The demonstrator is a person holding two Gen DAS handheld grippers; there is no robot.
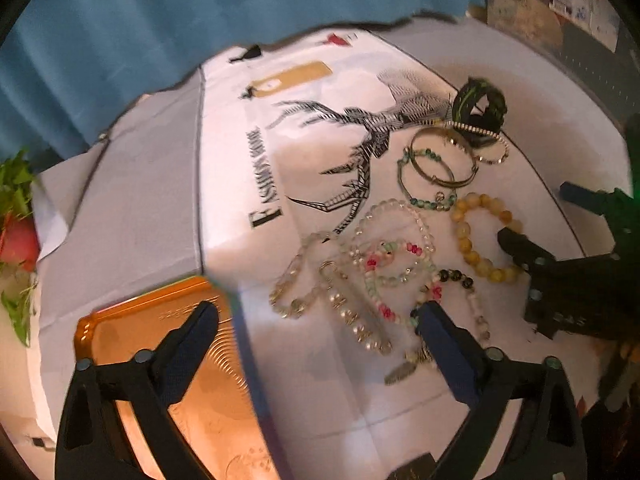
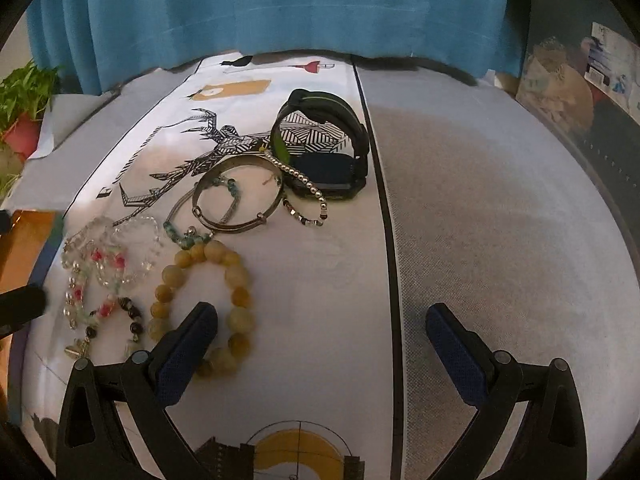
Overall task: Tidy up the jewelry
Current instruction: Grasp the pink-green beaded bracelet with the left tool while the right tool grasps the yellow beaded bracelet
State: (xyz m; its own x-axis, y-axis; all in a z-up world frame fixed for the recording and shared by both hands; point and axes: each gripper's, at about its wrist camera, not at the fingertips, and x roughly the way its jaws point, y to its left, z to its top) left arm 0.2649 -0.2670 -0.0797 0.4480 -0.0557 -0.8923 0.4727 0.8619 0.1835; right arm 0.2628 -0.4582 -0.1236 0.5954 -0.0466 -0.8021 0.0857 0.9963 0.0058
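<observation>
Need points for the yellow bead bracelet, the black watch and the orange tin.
yellow bead bracelet [image 2: 239, 276]: right wrist view, on a bead on the loop's right side.
black watch [image 2: 326, 170]: right wrist view, on the dark face.
orange tin [image 1: 132, 328]: left wrist view, on the lid's flat top near its far-left corner.

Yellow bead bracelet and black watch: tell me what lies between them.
In the right wrist view, the metal bangles and a green bead bracelet lie between the yellow bead bracelet and the black watch.

Blue curtain [image 2: 280, 8], potted plant [image 2: 24, 96].
</observation>
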